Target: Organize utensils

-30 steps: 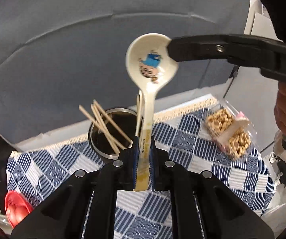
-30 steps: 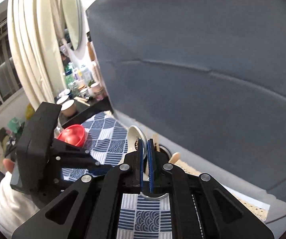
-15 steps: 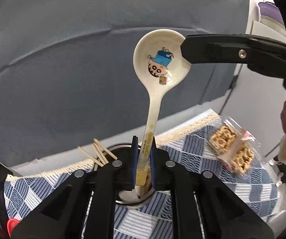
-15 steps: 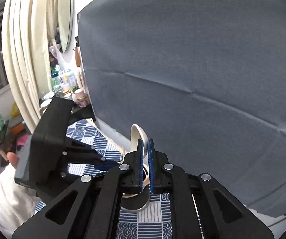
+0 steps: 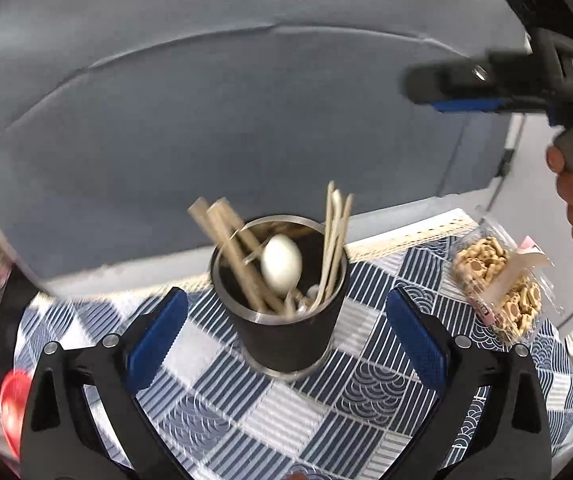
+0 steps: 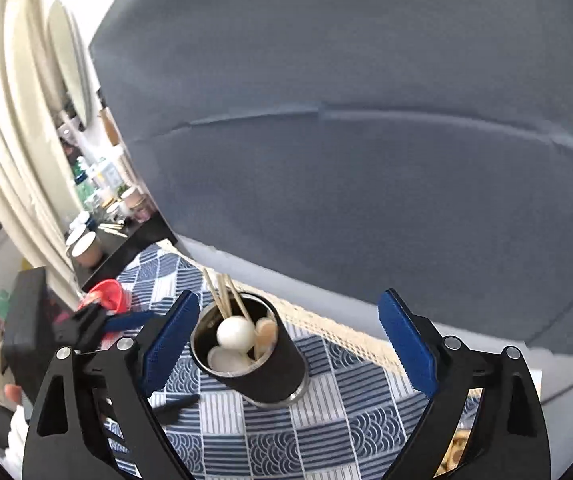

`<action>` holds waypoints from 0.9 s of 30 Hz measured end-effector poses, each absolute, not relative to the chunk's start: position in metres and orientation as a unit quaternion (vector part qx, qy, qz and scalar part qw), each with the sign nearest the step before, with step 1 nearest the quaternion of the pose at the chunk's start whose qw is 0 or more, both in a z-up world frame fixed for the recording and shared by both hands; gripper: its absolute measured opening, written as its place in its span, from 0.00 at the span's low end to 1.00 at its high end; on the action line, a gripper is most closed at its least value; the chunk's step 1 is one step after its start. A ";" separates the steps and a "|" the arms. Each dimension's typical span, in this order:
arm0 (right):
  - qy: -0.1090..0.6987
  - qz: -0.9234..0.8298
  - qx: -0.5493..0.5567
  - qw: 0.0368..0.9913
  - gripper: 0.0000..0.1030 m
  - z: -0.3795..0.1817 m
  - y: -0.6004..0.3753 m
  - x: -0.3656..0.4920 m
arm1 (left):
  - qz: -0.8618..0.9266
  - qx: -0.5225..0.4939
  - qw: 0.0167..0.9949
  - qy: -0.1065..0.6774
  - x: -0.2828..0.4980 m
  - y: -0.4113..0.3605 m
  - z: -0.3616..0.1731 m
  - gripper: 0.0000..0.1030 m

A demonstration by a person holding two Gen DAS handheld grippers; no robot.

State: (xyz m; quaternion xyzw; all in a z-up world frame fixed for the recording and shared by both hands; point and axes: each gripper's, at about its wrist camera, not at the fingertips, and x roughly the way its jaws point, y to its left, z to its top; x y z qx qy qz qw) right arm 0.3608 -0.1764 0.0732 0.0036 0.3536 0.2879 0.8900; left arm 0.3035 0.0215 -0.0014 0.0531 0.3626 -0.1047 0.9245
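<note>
A black metal utensil cup stands on the blue-and-white patterned cloth. It holds wooden chopsticks, a wooden spoon and a white ceramic spoon, bowl up. My left gripper is open and empty, its jaws wide on either side of the cup. My right gripper is open and empty too, above and in front of the cup, where the white spoon shows. The right gripper also shows in the left wrist view, raised at the upper right.
A clear bag of small biscuits lies on the cloth to the right. A red bowl sits at the cloth's left end. A grey backdrop rises behind the table. Shelves with jars stand far left.
The cartoon-print white spoon, held upright by both grippers, has dropped into the cup. Both grippers have opened wide, and the right one has drawn away to the right.
</note>
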 end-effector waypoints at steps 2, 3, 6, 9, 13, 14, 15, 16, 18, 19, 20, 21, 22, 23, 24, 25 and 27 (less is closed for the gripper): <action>0.355 0.281 -0.004 0.892 0.87 0.067 -0.185 0.351 | -0.098 0.027 0.921 0.377 0.295 0.031 -0.004 0.94; 0.352 0.279 -0.009 0.893 0.88 0.063 -0.189 0.344 | -0.083 0.010 0.920 0.384 0.289 0.036 -0.007 0.94; 0.349 0.277 -0.023 0.895 0.90 0.053 -0.201 0.325 | -0.036 -0.004 0.923 0.382 0.273 0.045 -0.011 0.94; 0.356 0.282 -0.038 0.890 0.90 0.043 -0.201 0.308 | -0.017 -0.021 0.920 0.390 0.257 0.046 -0.015 0.94; 0.373 0.298 -0.054 0.877 0.90 0.032 -0.206 0.288 | 0.049 -0.035 0.921 0.385 0.236 0.047 -0.013 0.94; 0.375 0.299 -0.056 0.876 0.90 0.029 -0.208 0.282 | 0.058 -0.037 0.919 0.388 0.232 0.047 -0.012 0.94; 0.375 0.301 -0.053 0.875 0.90 0.027 -0.212 0.275 | 0.069 -0.040 0.918 0.389 0.226 0.045 -0.012 0.94; 0.377 0.304 -0.049 0.873 0.90 0.025 -0.215 0.270 | 0.076 -0.042 0.916 0.392 0.221 0.043 -0.012 0.94; 0.387 0.308 -0.043 0.868 0.90 0.020 -0.221 0.263 | 0.092 -0.045 0.912 0.397 0.209 0.038 -0.010 0.94; 0.393 0.308 -0.043 0.866 0.90 0.018 -0.224 0.258 | 0.105 -0.046 0.911 0.397 0.202 0.035 -0.010 0.94; 0.394 0.309 -0.044 0.864 0.91 0.017 -0.225 0.255 | 0.116 -0.047 0.908 0.399 0.194 0.032 -0.010 0.94; 0.394 0.308 -0.044 0.865 0.90 0.016 -0.229 0.249 | 0.123 -0.050 0.906 0.402 0.188 0.029 -0.011 0.94; 0.397 0.305 -0.040 0.865 0.91 0.014 -0.233 0.243 | 0.127 -0.053 0.903 0.406 0.182 0.027 -0.011 0.94; 0.399 0.307 -0.036 0.863 0.92 0.013 -0.235 0.240 | 0.128 -0.054 0.901 0.410 0.175 0.022 -0.012 0.94; 0.402 0.312 -0.029 0.860 0.92 0.011 -0.240 0.233 | 0.123 -0.050 0.900 0.414 0.166 0.016 -0.012 0.94; 0.404 0.316 -0.027 0.858 0.92 0.010 -0.244 0.227 | 0.125 -0.042 0.899 0.417 0.158 0.008 -0.011 0.94; 0.401 0.311 -0.037 0.861 0.92 0.009 -0.249 0.214 | 0.131 -0.020 0.901 0.413 0.143 -0.007 -0.006 0.94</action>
